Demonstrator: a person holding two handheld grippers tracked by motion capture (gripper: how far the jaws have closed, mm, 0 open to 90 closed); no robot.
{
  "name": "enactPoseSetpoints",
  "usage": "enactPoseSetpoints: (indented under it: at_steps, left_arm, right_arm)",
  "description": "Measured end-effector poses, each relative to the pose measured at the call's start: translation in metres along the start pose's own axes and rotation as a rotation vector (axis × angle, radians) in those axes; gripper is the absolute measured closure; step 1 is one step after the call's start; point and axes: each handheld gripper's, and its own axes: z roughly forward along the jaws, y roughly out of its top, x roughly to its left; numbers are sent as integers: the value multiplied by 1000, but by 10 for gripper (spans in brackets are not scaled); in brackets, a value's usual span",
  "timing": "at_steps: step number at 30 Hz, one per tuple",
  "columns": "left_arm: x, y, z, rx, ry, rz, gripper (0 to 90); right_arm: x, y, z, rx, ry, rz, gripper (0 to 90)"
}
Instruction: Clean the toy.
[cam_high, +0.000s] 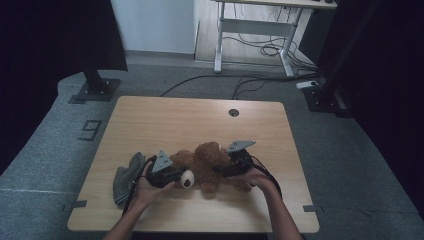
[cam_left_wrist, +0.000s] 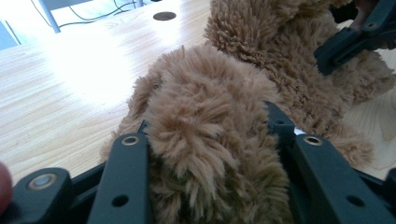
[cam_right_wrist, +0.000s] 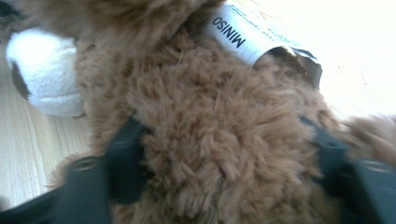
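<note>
A brown teddy bear (cam_high: 207, 162) lies on the wooden table (cam_high: 165, 120) near its front edge, its white snout (cam_high: 186, 179) facing the person. My left gripper (cam_high: 172, 175) is at the bear's head end. In the left gripper view its jaws press into the fur of the bear (cam_left_wrist: 205, 154) from both sides. My right gripper (cam_high: 227, 169) is at the bear's other side. In the right gripper view its jaws sink into the body of the bear (cam_right_wrist: 210, 177), below a white MINISO tag (cam_right_wrist: 243, 37). The snout (cam_right_wrist: 42, 74) is at the upper left there.
A grey cloth (cam_high: 127, 175) lies crumpled on the table just left of the left hand. A round cable hole (cam_high: 233, 112) sits near the table's far edge. Black stands and a desk frame with cables stand on the floor beyond.
</note>
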Motion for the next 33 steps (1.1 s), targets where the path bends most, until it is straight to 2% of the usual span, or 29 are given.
enactPoseSetpoints:
  at_steps: [4, 7, 11, 15, 18, 21, 24, 29, 33]
  left_arm:
    - [2, 6, 2, 10, 6, -1, 557]
    - [6, 13, 4, 11, 7, 2, 553]
    - [10, 27, 7, -21, 21, 16, 550]
    - [12, 41, 12, -86, 54, 41, 537]
    - [14, 36, 21, -68, 48, 39, 525]
    - [14, 21, 27, -35, 32, 25, 510]
    - [15, 11, 22, -58, 14, -5, 482]
    - [9, 2, 6, -65, 7, 19, 409]
    - [6, 0, -2, -67, -11, 9, 364]
  right_arm:
    - [8, 4, -4, -29, -55, -40, 533]
    - [14, 8, -8, -44, -99, -67, 587]
    - [15, 11, -15, -109, -165, -102, 599]
    - [13, 14, -23, -222, -286, -184, 589]
    - [11, 7, -20, -260, -343, -224, 574]
    - [14, -9, -11, -250, -360, -243, 568]
    - [25, -23, -8, -288, -383, -250, 582]
    - [49, -35, -11, -305, -400, -295, 586]
    - [55, -46, -13, -325, -379, -257, 575]
